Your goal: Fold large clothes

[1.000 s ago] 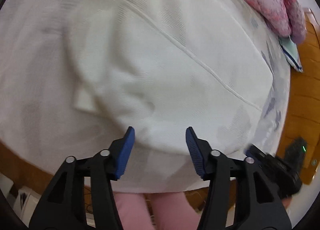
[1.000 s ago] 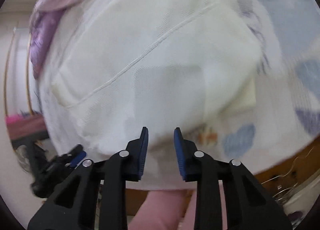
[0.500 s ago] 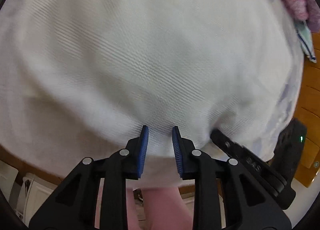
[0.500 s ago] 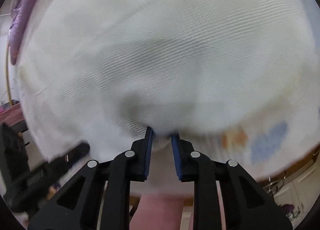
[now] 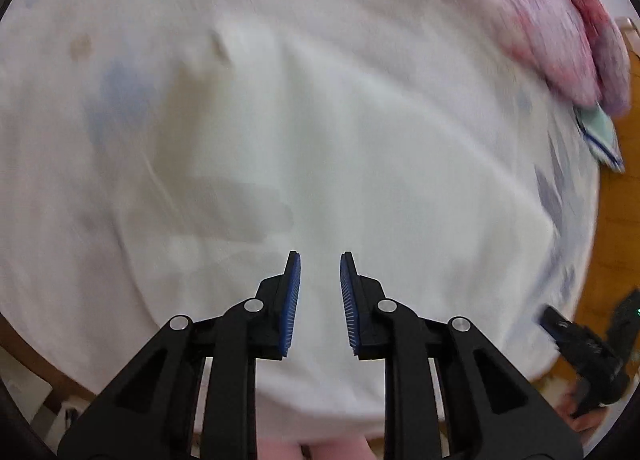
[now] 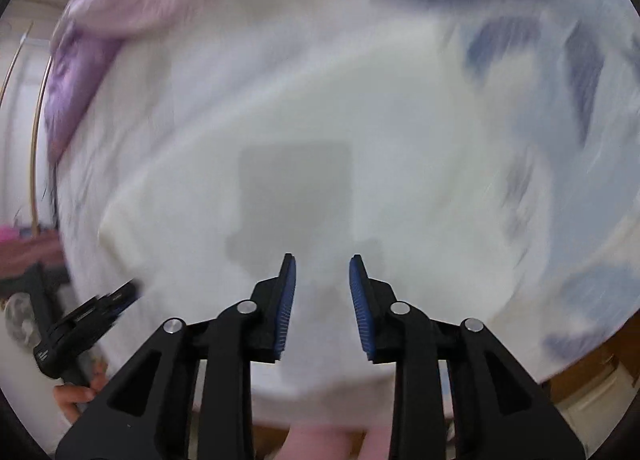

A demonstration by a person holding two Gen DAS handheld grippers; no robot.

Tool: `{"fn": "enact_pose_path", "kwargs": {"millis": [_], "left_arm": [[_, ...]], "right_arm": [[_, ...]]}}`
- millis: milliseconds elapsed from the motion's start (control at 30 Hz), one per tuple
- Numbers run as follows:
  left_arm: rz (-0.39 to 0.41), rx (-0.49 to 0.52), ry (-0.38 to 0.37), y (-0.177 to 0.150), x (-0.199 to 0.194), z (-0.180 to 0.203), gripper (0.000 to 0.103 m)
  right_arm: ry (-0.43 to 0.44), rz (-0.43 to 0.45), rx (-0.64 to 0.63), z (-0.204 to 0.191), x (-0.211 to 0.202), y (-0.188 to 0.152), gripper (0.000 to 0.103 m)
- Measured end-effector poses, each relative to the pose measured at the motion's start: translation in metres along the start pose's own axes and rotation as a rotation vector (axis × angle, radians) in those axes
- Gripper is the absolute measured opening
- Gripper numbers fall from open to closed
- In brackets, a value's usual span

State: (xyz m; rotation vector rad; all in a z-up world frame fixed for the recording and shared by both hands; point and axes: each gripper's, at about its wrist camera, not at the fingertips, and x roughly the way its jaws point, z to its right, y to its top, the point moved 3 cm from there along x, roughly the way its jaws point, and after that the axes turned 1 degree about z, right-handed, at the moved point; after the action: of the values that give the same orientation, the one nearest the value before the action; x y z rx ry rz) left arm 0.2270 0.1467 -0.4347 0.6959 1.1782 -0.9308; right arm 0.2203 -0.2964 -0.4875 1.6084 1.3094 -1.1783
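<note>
The white garment (image 5: 320, 131) lies spread on a white sheet with blue shapes (image 6: 580, 71), blurred so its edges are hard to trace. Above it the left gripper (image 5: 320, 292), jaws just closing, and the right gripper (image 6: 322, 300), jaws just opening, hang apart, nothing between them. A pink blanket (image 5: 560, 19) sits beyond the garment, partly cut off.

We read this as a home bedroom: white bedsheet with blue-grey printed patches (image 6: 532, 71) spread over a bed, crumpled pink-purple quilted blanket (image 5: 560, 35) at 1 o'clock, orange-brown wooden floor (image 5: 616, 227) at 3 o'clock.
</note>
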Motion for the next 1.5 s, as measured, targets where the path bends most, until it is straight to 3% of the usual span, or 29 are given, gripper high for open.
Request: {"fn": "enact_pose_path", "kwargs": {"millis": [33, 100, 133, 167, 233, 267, 333, 467, 533, 567, 600, 633, 667, 733, 800, 833, 900, 967, 1000, 1067, 1100, 1133, 1167, 1233, 1300, 1367, 1400, 1467, 1500], "left_arm": [[0.032, -0.025, 0.021, 0.018, -0.005, -0.006, 0.022], [0.021, -0.06, 0.121, 0.044, 0.008, -0.026, 0.022], [0.003, -0.079, 0.156, 0.057, 0.028, -0.037, 0.022], [-0.039, -0.1, 0.154, 0.064, 0.051, -0.047, 0.021], [-0.095, -0.153, 0.127, 0.071, 0.082, -0.06, 0.023], [-0.104, -0.156, 0.134, 0.074, 0.078, -0.059, 0.023], [-0.097, -0.112, 0.155, 0.077, 0.052, -0.052, 0.022], [-0.005, -0.004, 0.138, 0.087, 0.006, -0.028, 0.023], [0.028, 0.002, 0.144, 0.105, 0.006, -0.025, 0.023], [0.028, -0.007, 0.158, 0.116, 0.017, -0.03, 0.023], [0.011, -0.02, 0.169, 0.121, 0.032, -0.035, 0.023], [-0.052, -0.059, 0.152, 0.129, 0.061, -0.044, 0.022], [-0.055, -0.078, 0.141, 0.131, 0.067, -0.046, 0.023], [-0.064, -0.075, 0.159, 0.133, 0.053, -0.043, 0.021], [0.005, -0.042, 0.174, 0.127, 0.029, -0.031, 0.021], [0.08, -0.034, 0.169, 0.121, 0.009, -0.023, 0.021], [0.137, -0.051, 0.048, 0.11, -0.01, -0.01, 0.021], [0.176, -0.044, -0.137, 0.096, -0.007, 0.018, 0.021], [0.173, -0.012, -0.182, 0.091, 0.006, 0.033, 0.021], [0.121, 0.025, -0.142, 0.077, 0.037, 0.051, 0.018], [0.12, 0.05, -0.075, 0.068, 0.059, 0.055, 0.015], [0.158, 0.078, -0.015, 0.057, 0.068, 0.057, 0.003], [0.209, 0.099, -0.019, 0.051, 0.067, 0.052, 0.002], [0.24, 0.1, -0.032, 0.042, 0.058, 0.033, 0.003], [0.28, 0.132, 0.027, 0.042, 0.045, 0.01, 0.003], [0.302, 0.141, 0.15, 0.05, 0.033, -0.026, 0.003], [0.306, 0.138, 0.209, 0.05, 0.031, -0.041, 0.002], [0.264, 0.087, 0.116, 0.045, 0.017, -0.082, 0.002], [0.254, 0.065, 0.145, 0.042, 0.013, -0.089, 0.002]], "right_arm": [[-0.043, 0.031, 0.001, 0.001, -0.003, 0.015, 0.028], [-0.15, 0.098, -0.016, 0.006, 0.008, 0.045, 0.028], [-0.195, 0.096, -0.02, 0.01, -0.002, 0.051, 0.029], [-0.245, 0.055, -0.014, 0.021, 0.021, 0.062, 0.029], [-0.217, -0.051, 0.055, 0.053, 0.073, 0.079, 0.028], [-0.178, -0.075, 0.126, 0.064, 0.095, 0.082, 0.028], [-0.188, -0.094, 0.197, 0.056, 0.09, 0.087, 0.029], [-0.159, 0.006, 0.126, 0.028, 0.042, 0.1, 0.029], [-0.202, 0.008, 0.153, 0.033, 0.046, 0.117, 0.029], [-0.266, 0.0, 0.2, 0.045, 0.061, 0.127, 0.03], [-0.29, -0.012, 0.236, 0.055, 0.077, 0.134, 0.04], [-0.248, -0.06, 0.285, 0.069, 0.105, 0.136, 0.049], [-0.22, -0.051, 0.319, 0.075, 0.111, 0.136, 0.051], [-0.211, -0.069, 0.348, 0.073, 0.106, 0.135, 0.045], [-0.219, 0.02, 0.287, 0.055, 0.08, 0.128, 0.039], [-0.179, 0.077, 0.254, 0.039, 0.069, 0.123, 0.039], [0.022, 0.14, 0.171, -0.009, 0.063, 0.11, 0.036], [0.131, 0.177, 0.082, -0.061, 0.077, 0.093, 0.033], [0.152, 0.206, 0.009, -0.089, 0.092, 0.084, 0.029], [0.164, 0.165, -0.097, -0.12, 0.129, 0.074, 0.019], [0.174, 0.133, -0.129, -0.13, 0.151, 0.07, 0.016], [0.137, 0.143, -0.168, -0.132, 0.171, 0.063, 0.004], [0.131, 0.162, -0.19, -0.125, 0.172, 0.063, 0.0], [0.214, 0.17, -0.174, -0.102, 0.168, 0.07, 0.0], [0.226, 0.194, -0.174, -0.074, 0.142, 0.079, 0.0], [-0.016, 0.259, -0.201, -0.036, 0.104, 0.072, 0.0], [-0.069, 0.263, -0.189, -0.015, 0.097, 0.073, 0.0], [-0.178, 0.213, -0.123, 0.031, 0.095, 0.069, 0.001], [-0.221, 0.186, -0.097, 0.043, 0.092, 0.063, 0.007]]}}
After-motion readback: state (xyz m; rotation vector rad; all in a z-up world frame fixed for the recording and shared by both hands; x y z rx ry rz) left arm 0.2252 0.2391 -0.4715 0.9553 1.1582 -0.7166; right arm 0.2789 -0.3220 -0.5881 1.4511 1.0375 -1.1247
